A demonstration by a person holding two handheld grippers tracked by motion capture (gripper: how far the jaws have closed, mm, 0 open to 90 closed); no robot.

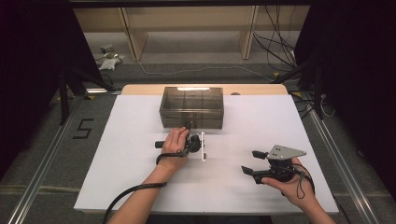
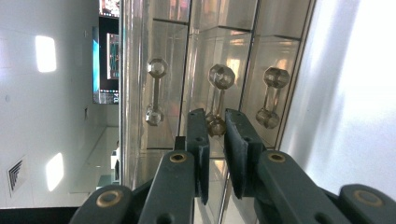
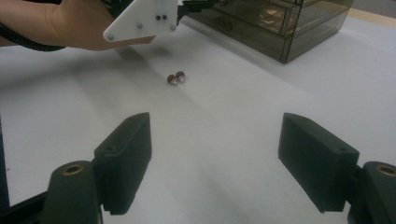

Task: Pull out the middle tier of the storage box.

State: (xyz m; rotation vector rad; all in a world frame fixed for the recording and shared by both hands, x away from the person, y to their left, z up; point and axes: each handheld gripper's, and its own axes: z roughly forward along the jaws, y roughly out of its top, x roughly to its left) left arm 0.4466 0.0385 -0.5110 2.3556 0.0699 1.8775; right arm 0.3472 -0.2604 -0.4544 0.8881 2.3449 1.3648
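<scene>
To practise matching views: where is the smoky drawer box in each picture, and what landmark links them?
High view: drawer box at the table's far middle.
Left gripper view: drawer box close up, across the upper middle.
Right gripper view: drawer box in the top right corner.
Shared landmark: the left gripper, closed on its middle handle.

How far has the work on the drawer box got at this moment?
Done so far: nothing visibly; all three drawers of the smoky drawer box look closed. In hand: the left gripper has its jaws around the middle drawer handle, seemingly about to pull. Left: opening the drawer. The two small beads lie loose on the table, and the right gripper waits open.
</scene>
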